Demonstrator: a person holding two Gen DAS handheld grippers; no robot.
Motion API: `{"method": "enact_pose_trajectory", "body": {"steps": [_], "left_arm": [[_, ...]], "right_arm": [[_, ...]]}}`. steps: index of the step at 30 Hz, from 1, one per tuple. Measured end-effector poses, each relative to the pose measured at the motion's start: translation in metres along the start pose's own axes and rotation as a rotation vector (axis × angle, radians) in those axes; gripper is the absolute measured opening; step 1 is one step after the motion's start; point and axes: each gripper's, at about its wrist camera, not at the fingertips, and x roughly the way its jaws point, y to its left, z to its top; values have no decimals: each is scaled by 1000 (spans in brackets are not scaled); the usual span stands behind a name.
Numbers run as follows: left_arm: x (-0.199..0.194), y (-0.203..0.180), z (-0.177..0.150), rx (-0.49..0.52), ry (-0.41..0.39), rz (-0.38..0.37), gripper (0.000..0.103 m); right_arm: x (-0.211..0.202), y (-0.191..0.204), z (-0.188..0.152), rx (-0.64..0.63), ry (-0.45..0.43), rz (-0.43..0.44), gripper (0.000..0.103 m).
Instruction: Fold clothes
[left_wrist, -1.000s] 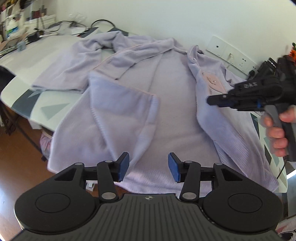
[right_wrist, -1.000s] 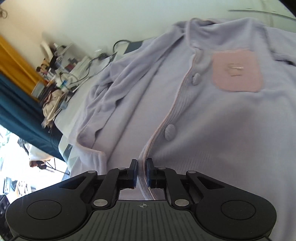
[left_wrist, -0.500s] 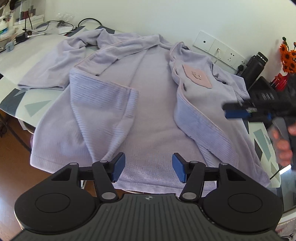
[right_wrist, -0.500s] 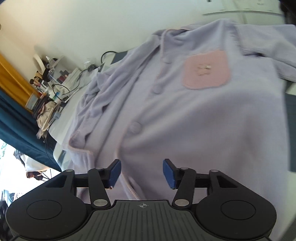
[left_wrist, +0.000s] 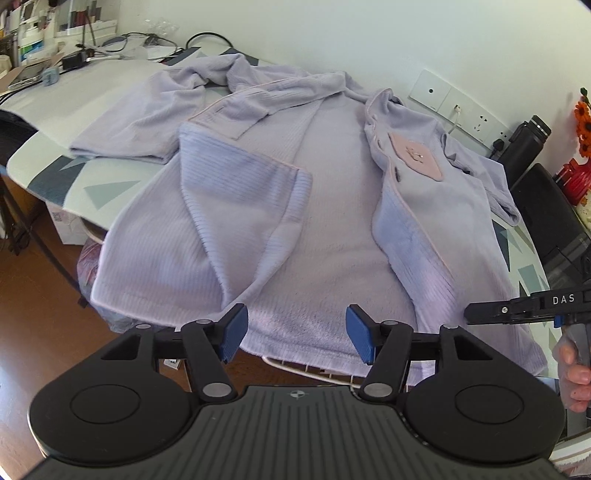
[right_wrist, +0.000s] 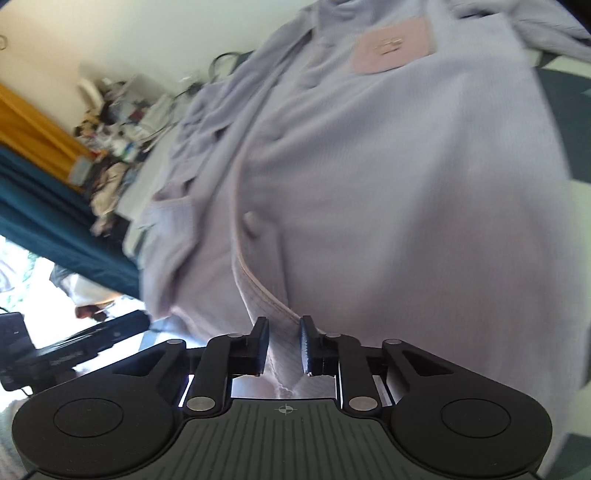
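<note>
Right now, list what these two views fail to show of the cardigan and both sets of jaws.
- Cardigan hem, left wrist view: the left gripper body covers its near edge.
- Right gripper, left wrist view: cut off by the right edge; only one finger shows.
- Right gripper grip, right wrist view: the jaws, just closing, have the front edge between them; contact unclear through blur.
- Pink pocket emblem: too blurred.

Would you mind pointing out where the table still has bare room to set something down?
Bare patches: the pale cloth left of the lilac cardigan, and patterned tabletop below its spread sleeve. Crowded: far-left clutter; the right edge by the black bottle and red vase.
</note>
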Motion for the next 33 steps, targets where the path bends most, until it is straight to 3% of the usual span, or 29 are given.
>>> {"method": "enact_pose_trajectory", "body": {"steps": [5,9,12,17,19,23,24,26,28,30,33], "left_arm": [[-5,6,-8,-44,20,-16,61],[2,-9,-10,-16,35,-70,65],[10,-34,-9,50,46,-127,65],[29,-84,-10,188,90,-213,66],[39,-100,-14,227,103,-178,66],[60,-134,-23,302,129,-106,66],[65,-135,-23,288,137,-95,66],[72,-137,-21,275,150,-71,66],[74,-138,-20,284,152,-47,66],[74,-135,-19,280,150,-30,66],[72,-123,-14,244,148,-1,66]], "right_arm": [[40,14,2,50,78,109,17],[35,15,6,128,33,232,27],[18,9,16,137,-9,205,27],[-11,-13,20,153,-91,89,27],[-24,-24,18,176,-152,16,28],[-52,-38,14,162,-291,-246,42],[-55,-40,12,124,-300,-326,51],[-59,-45,8,53,-297,-469,61],[-54,-50,3,6,-278,-572,62],[-44,-54,-4,-3,-263,-649,70],[-36,-59,-14,-1,-270,-669,80]]}}
